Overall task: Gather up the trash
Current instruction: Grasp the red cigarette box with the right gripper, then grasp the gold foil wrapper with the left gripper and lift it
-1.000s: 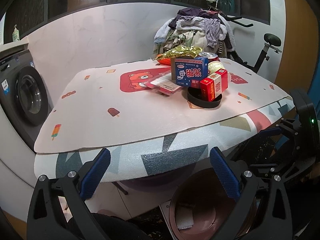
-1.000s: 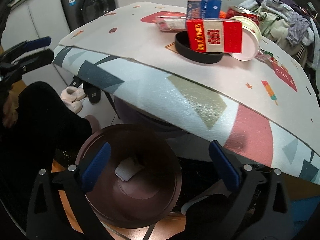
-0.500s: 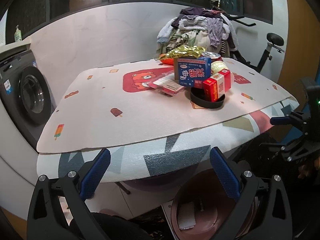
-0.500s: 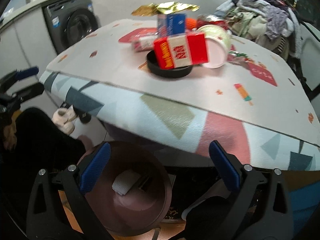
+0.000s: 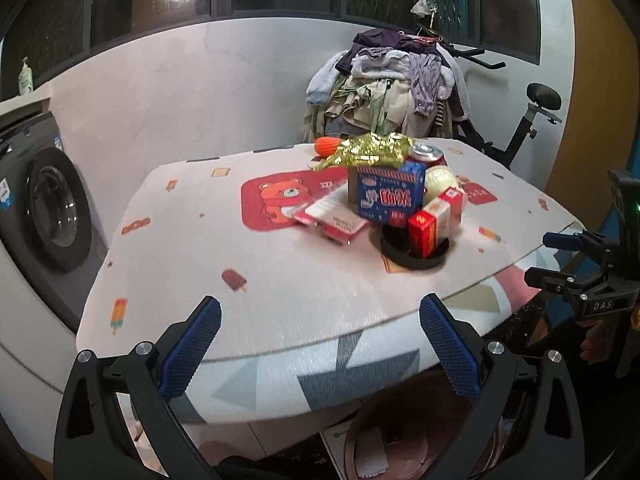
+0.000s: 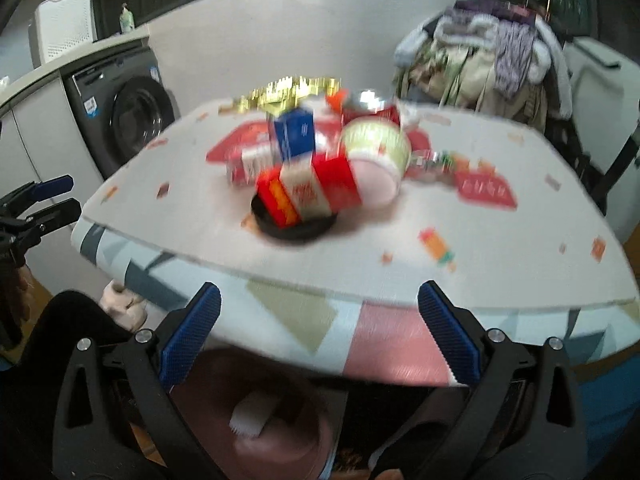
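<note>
Both the left gripper (image 5: 320, 344) and right gripper (image 6: 318, 340) gaped empty, well short of the trash pile (image 5: 394, 196) on the table (image 5: 280, 280). A red carton (image 6: 306, 196) stood in a black lid (image 6: 294, 228); the bin (image 6: 280, 420) below held white paper (image 6: 254, 416).

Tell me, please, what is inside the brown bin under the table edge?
In the brown bin lies one white ridged piece of trash. The table edge and the left tongs cover the rest of the inside.

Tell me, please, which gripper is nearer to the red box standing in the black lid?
Right, I'd judge, though narrowly. The right gripper faces the red box almost head-on from the table edge; the left gripper sits off at an angle, the box up to its right.
</note>
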The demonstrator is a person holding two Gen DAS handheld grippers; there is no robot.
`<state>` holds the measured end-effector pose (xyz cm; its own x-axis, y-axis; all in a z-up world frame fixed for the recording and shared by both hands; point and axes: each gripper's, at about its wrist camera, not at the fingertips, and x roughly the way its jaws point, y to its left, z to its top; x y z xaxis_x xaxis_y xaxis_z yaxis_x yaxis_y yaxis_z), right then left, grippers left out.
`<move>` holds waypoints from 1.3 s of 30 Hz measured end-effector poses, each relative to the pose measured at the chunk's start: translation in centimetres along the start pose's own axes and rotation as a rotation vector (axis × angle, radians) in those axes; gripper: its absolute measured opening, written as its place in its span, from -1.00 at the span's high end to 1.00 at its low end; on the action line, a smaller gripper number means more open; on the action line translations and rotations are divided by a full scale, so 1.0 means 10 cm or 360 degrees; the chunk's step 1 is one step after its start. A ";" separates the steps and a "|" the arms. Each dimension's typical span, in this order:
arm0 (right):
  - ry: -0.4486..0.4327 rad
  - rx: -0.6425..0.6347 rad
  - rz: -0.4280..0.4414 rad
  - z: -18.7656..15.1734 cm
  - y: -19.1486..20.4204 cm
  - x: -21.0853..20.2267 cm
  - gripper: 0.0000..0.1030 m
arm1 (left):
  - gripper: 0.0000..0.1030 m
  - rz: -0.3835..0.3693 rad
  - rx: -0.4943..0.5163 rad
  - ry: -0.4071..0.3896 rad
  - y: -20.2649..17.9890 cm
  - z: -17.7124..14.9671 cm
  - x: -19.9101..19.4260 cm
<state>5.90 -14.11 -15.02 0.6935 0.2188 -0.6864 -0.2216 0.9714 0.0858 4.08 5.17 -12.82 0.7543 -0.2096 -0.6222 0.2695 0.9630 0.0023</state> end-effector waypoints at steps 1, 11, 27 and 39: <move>-0.0009 -0.0009 0.0000 0.04 0.00 0.00 -0.89 | -0.89 -0.0026 -0.0007 0.0019 0.02 0.04 0.02; -0.0031 -0.0134 -0.0095 0.25 0.03 0.16 -0.89 | -0.89 -0.0163 -0.0147 -0.0073 0.20 0.23 0.05; -0.0042 -0.0185 -0.0139 0.66 0.21 1.06 -0.89 | -0.89 -0.0193 -0.0350 0.0023 0.56 0.11 0.47; -0.0059 -0.0200 -0.0152 0.64 0.33 1.20 -0.78 | -0.89 -0.0258 -0.0507 0.0155 0.62 0.06 0.71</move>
<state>17.88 -7.66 -18.34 0.7400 0.1316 -0.6596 -0.2358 0.9692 -0.0712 11.44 9.55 -16.74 0.6523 -0.3613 -0.6663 0.1694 0.9263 -0.3365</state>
